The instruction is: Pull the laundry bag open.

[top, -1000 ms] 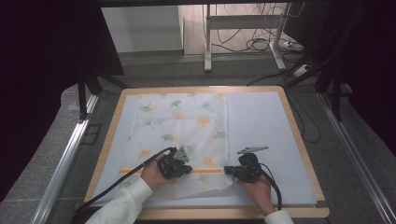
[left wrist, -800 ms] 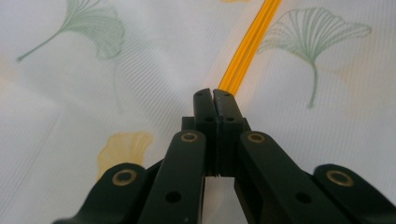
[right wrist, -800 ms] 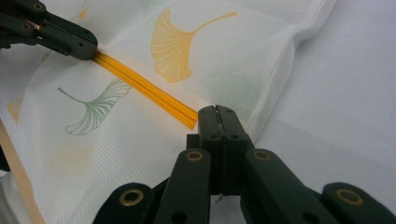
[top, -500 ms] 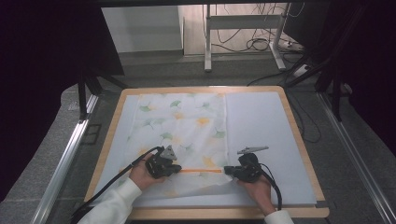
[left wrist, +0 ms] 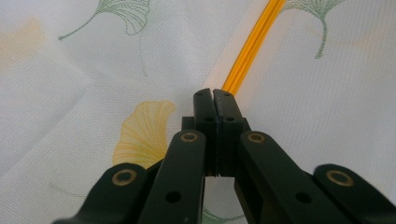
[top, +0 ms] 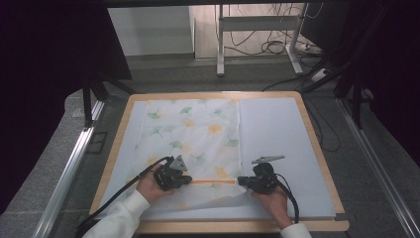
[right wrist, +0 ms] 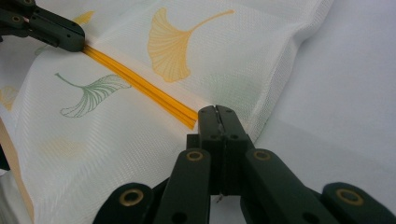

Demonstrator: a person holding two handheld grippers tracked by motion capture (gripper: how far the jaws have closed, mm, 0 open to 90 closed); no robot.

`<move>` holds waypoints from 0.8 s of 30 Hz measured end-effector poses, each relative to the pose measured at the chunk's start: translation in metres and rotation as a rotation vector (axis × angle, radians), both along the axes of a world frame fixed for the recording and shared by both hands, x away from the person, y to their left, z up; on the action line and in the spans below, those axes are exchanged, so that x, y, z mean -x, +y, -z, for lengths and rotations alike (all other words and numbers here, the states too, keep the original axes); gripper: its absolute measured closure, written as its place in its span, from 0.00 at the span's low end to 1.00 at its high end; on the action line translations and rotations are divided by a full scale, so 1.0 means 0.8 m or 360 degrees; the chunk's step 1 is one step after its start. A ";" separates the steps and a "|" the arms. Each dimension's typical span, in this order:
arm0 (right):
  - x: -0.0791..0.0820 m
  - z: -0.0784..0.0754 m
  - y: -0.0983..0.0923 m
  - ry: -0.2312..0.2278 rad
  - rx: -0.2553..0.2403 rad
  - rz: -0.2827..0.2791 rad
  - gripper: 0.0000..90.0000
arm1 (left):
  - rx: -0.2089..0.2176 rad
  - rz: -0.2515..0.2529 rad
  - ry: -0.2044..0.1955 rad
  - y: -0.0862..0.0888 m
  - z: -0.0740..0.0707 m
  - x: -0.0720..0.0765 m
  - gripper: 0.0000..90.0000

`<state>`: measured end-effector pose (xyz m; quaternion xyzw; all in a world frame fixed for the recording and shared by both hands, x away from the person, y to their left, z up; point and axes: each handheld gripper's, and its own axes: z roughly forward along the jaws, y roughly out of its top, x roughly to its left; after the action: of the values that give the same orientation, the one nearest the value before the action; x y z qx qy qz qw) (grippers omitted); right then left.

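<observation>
Here, from above, the thin white cloth printed with green and yellow ginkgo leaves [top: 190, 136] lies on the wooden-rimmed white table [top: 282, 134], its near edge lifted between the left gripper [top: 184, 179] at seven o'clock and the right gripper [top: 241, 181] at five. In the left gripper view the jaws are pressed together, pinching the cloth beside its orange stripe [left wrist: 247, 56]. The right gripper view shows the same pinch.

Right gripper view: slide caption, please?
Shut right gripper pinches the orange strip on leaf-print cloth.

White sleeves [top: 119, 215]; black tongs [left wrist: 213, 100] with brass rivets and black cables [top: 111, 198].
</observation>
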<state>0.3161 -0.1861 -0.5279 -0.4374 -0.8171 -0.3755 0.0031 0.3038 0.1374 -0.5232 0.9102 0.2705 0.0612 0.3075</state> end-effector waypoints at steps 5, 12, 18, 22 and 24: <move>0.000 0.000 0.000 0.0001 0.0003 0.0000 1.00 | 0.0002 -0.0004 0.0003 0.005 0.000 0.001 1.00; 0.000 0.000 0.000 0.0001 0.0002 -0.0002 1.00 | 0.0006 -0.0021 0.0007 0.015 0.001 0.004 1.00; 0.000 0.000 0.000 0.0000 0.0002 0.0000 1.00 | 0.0006 -0.0030 0.0009 0.022 0.001 0.005 1.00; 0.000 0.000 0.000 0.0000 -0.0001 0.0000 1.00 | 0.0008 -0.0046 0.0016 0.031 0.001 0.006 1.00; 0.000 0.000 -0.001 0.0001 -0.0003 -0.0001 1.00 | 0.0008 -0.0048 0.0017 0.032 0.001 0.006 1.00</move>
<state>0.3161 -0.1866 -0.5280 -0.4374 -0.8169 -0.3761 0.0039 0.2988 0.1633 -0.5241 0.9056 0.2860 0.0605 0.3074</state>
